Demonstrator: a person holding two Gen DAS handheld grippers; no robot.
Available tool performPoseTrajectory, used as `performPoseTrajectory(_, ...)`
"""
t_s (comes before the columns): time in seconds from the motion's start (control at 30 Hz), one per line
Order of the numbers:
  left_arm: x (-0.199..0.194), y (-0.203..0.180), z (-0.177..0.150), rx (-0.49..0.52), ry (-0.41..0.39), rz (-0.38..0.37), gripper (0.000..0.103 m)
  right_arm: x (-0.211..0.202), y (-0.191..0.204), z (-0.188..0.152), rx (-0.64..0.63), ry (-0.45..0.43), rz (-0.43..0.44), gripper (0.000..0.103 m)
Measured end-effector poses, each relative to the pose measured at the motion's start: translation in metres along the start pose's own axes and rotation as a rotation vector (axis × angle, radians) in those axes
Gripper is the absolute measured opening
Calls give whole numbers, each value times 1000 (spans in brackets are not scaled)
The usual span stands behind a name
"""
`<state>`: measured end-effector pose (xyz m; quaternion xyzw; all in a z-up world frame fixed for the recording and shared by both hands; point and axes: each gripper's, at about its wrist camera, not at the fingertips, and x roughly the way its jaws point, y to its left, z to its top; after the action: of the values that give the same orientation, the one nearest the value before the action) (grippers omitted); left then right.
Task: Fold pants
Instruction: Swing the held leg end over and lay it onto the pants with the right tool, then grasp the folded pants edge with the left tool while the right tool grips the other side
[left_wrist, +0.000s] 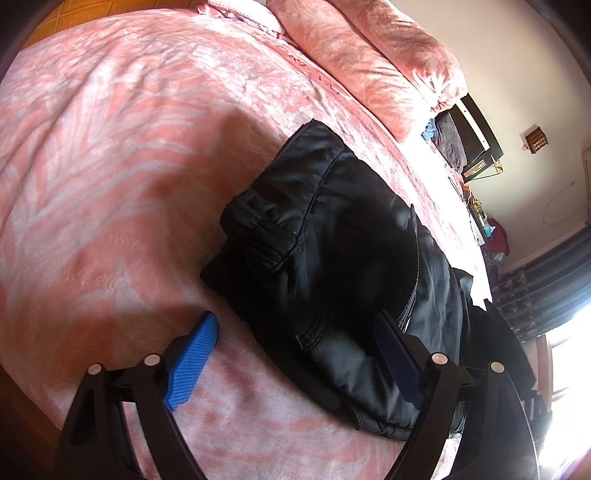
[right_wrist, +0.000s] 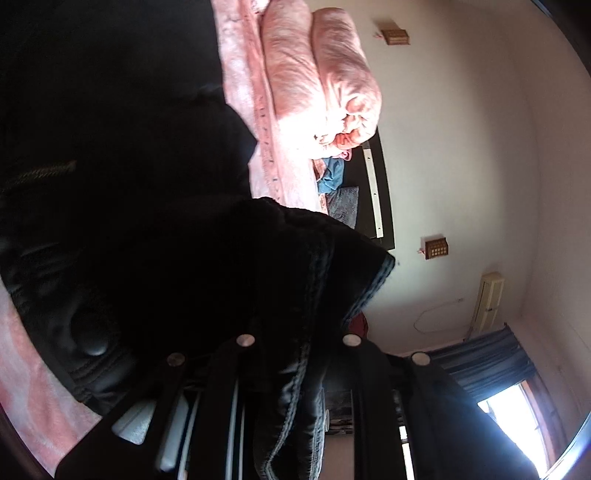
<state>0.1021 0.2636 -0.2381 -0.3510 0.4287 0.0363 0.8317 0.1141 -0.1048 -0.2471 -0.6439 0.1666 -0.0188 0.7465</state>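
Observation:
Black pants (left_wrist: 332, 240) lie bunched in a rough fold on the pink bedspread (left_wrist: 110, 166), with a waistband and seams showing. My left gripper (left_wrist: 295, 360) hovers over their near edge, open wide. Its left blue pad (left_wrist: 192, 362) is over bare bedspread and its right pad (left_wrist: 399, 358) is over the fabric, gripping nothing. In the right wrist view the picture is rolled on its side. A hemmed flap of the pants (right_wrist: 277, 277) drapes over my right gripper (right_wrist: 295, 321), which is shut on that fabric. The cloth hides its fingertips.
A folded pink quilt (left_wrist: 369, 55) lies along the head of the bed, beside a dark headboard (left_wrist: 476, 129) and a few small clothes. Beyond the bed's far edge are dark curtains (right_wrist: 487, 362), a bright window (right_wrist: 517, 424) and a white wall with small wooden fittings (right_wrist: 436, 249).

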Motion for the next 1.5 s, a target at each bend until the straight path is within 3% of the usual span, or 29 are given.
performPoseTrajectory(0.27, -1, 1, 0, -3, -1, -4, 87, 5, 22, -1, -78, 6, 15, 14)
performPoseTrajectory(0.37, -1, 1, 0, -3, -1, -4, 87, 5, 23, -2, -66, 12, 48, 19)
performPoseTrajectory(0.5, -1, 1, -1, -2, -1, -1, 87, 3, 10, -2, -47, 15, 67, 58)
performPoseTrajectory(0.53, -1, 1, -1, -2, -1, -1, 87, 0, 5, -1, -53, 18, 69, 64)
performPoseTrajectory(0.6, -1, 1, -1, -3, -2, 0, 87, -17, -7, 0, -60, -11, 78, 88)
performPoseTrajectory(0.63, -1, 1, -1, -3, -2, -1, 87, -25, -13, 0, -67, -25, 83, 89)
performPoseTrajectory(0.73, -2, 2, -1, -7, -5, -3, 87, -49, -30, -1, -43, -45, 166, 89)
performPoseTrajectory(0.8, -3, 2, -1, -9, -6, -5, 87, -63, -63, -2, 99, -52, 339, 86)
performPoseTrajectory(0.87, -4, 3, -1, -12, -7, -8, 87, -58, -109, 0, 331, -49, 591, 75)
performPoseTrajectory(0.9, -4, 4, -2, -14, -9, -9, 87, -53, -128, -1, 432, -46, 668, 73)
performPoseTrajectory(0.93, -4, 4, -2, -14, -9, -9, 87, -45, -142, -5, 511, -36, 695, 72)
performPoseTrajectory(1.0, -4, 4, -2, -12, -7, -4, 87, -13, -153, -11, 610, 33, 715, 55)
performPoseTrajectory(1.07, -4, 3, -3, -8, -2, 1, 87, 25, -146, -18, 683, 125, 788, 45)
performPoseTrajectory(1.1, -4, 3, -3, -8, -1, 0, 87, 29, -138, -28, 690, 159, 809, 40)
performPoseTrajectory(1.17, -3, 3, -3, -15, -1, -4, 87, 50, -120, -29, 668, 212, 870, 39)
performPoseTrajectory(1.33, -2, 4, -2, -35, 1, -14, 88, 45, -76, -29, 528, 264, 958, 38)
performPoseTrajectory(1.5, -4, 7, -3, -78, -14, -24, 90, 43, -90, -23, 460, 258, 1055, 40)
